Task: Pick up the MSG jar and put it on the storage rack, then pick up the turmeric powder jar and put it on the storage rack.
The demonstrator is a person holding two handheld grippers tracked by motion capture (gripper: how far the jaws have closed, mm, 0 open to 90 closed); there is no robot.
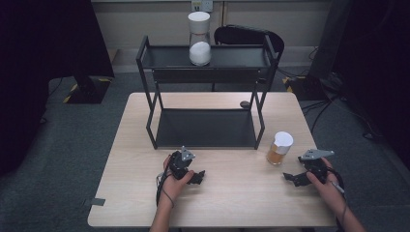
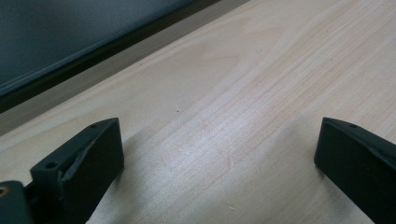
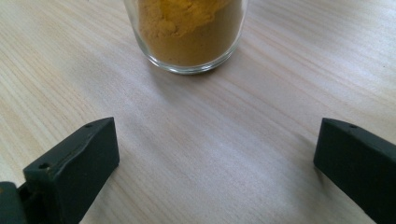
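Observation:
A glass jar of orange-yellow powder (image 1: 279, 148) with a white lid stands on the table's right side; its base (image 3: 189, 32) fills the top of the right gripper view. My right gripper (image 1: 293, 178) rests on the table just right of and nearer than the jar, open, nothing between its jaws (image 3: 219, 158). My left gripper (image 1: 197, 177) lies on the table in front of the black rack, open over bare wood (image 2: 219, 158). A second jar with white powder (image 1: 199, 38) stands on the rack's top shelf.
A black two-tier metal rack (image 1: 208, 96) stands at the table's back middle, its lower shelf (image 1: 203, 128) bare. A small dark disc (image 1: 244, 104) lies behind the rack. The light wood table (image 1: 241, 203) has free room between both grippers. A chair (image 1: 246, 35) sits behind.

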